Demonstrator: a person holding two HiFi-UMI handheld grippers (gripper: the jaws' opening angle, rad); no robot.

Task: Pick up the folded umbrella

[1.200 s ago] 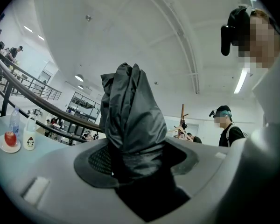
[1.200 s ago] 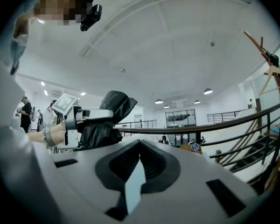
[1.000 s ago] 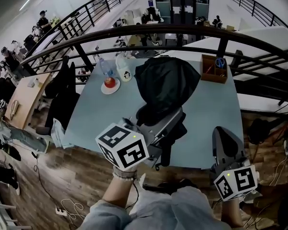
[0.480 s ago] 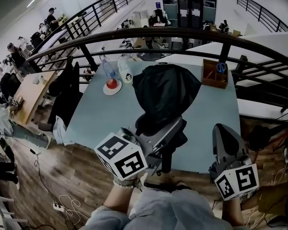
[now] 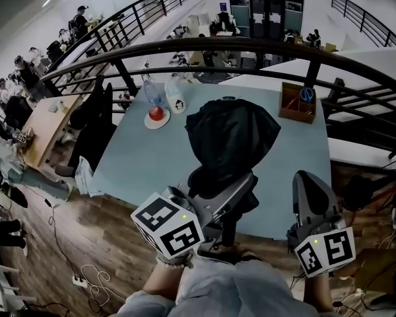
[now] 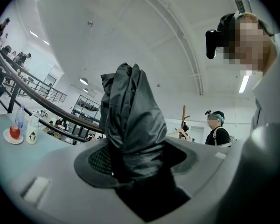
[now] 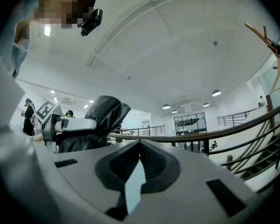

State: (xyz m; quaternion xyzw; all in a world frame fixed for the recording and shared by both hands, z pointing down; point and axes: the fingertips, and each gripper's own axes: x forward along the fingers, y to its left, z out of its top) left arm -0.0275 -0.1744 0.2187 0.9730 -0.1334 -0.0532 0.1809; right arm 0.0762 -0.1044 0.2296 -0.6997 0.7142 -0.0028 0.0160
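The folded umbrella (image 5: 231, 136) is a black bundle of shiny fabric held upright above the near edge of the table. My left gripper (image 5: 243, 190) is shut on its lower part, with the marker cube (image 5: 168, 224) close to my body. In the left gripper view the umbrella (image 6: 129, 118) rises from between the jaws and fills the middle. My right gripper (image 5: 305, 181) hovers off the table's near right corner, shut with nothing in it. In the right gripper view (image 7: 140, 146) its jaws meet, and the umbrella (image 7: 100, 118) and left gripper show at left.
On the light blue table (image 5: 142, 157) stand a red object on a white plate (image 5: 156, 115), a clear bottle (image 5: 149, 92), a white bottle (image 5: 177, 98) and a wooden box with scissors (image 5: 297, 102). A black railing (image 5: 251, 43) runs behind. A chair with dark clothing (image 5: 92, 121) stands at left.
The left gripper with the umbrella sits slightly lower and further right in the head view, which has itself shifted a little. The right gripper has hardly moved.
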